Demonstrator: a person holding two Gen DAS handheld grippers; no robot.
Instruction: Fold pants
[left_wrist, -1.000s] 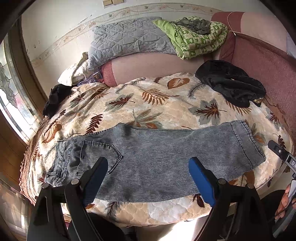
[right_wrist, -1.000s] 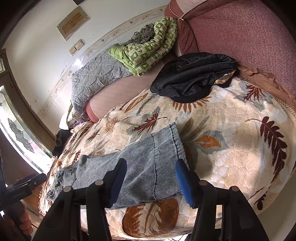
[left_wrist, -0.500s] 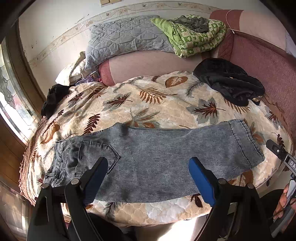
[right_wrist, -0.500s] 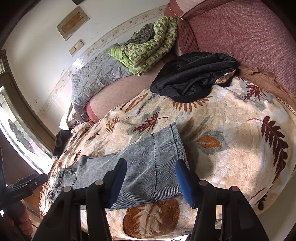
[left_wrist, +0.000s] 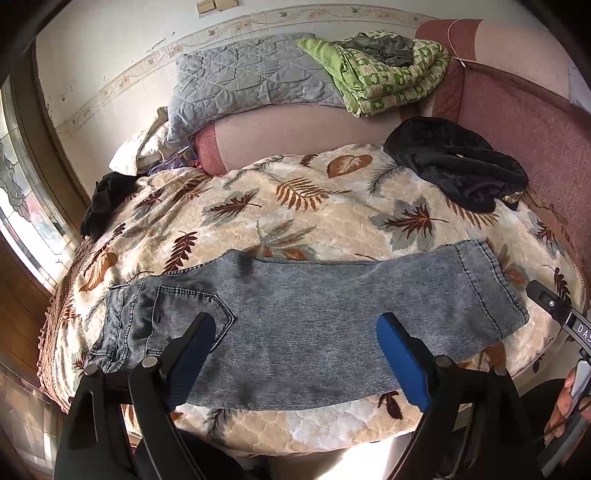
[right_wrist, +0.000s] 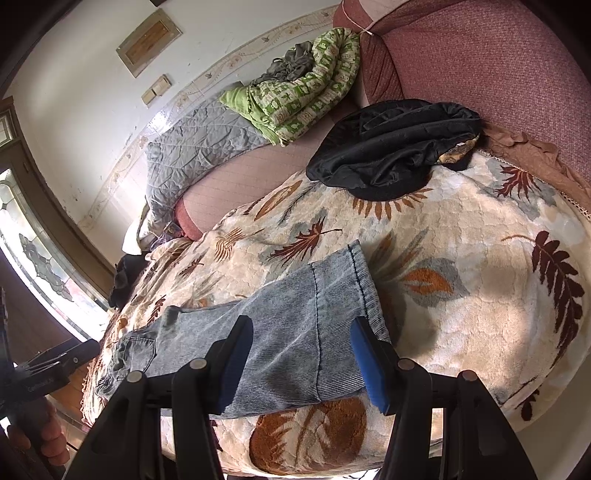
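Grey-blue jeans (left_wrist: 314, 295) lie flat on a leaf-patterned blanket (left_wrist: 295, 206), legs stacked, waist and back pocket to the left, hem to the right. My left gripper (left_wrist: 297, 332) hovers open over the near edge of their middle, with nothing between its blue pads. In the right wrist view the jeans (right_wrist: 332, 295) run away to the left. My right gripper (right_wrist: 301, 339) stands open over the hem end, its pads apart from the cloth.
A crumpled black garment (left_wrist: 458, 166) lies at the blanket's far right. Behind it are a maroon cushioned back (left_wrist: 517, 122), a green quilt (left_wrist: 380, 77) and a grey pillow (left_wrist: 251, 81). Another dark cloth (left_wrist: 107, 199) sits far left, near a window (left_wrist: 22, 206).
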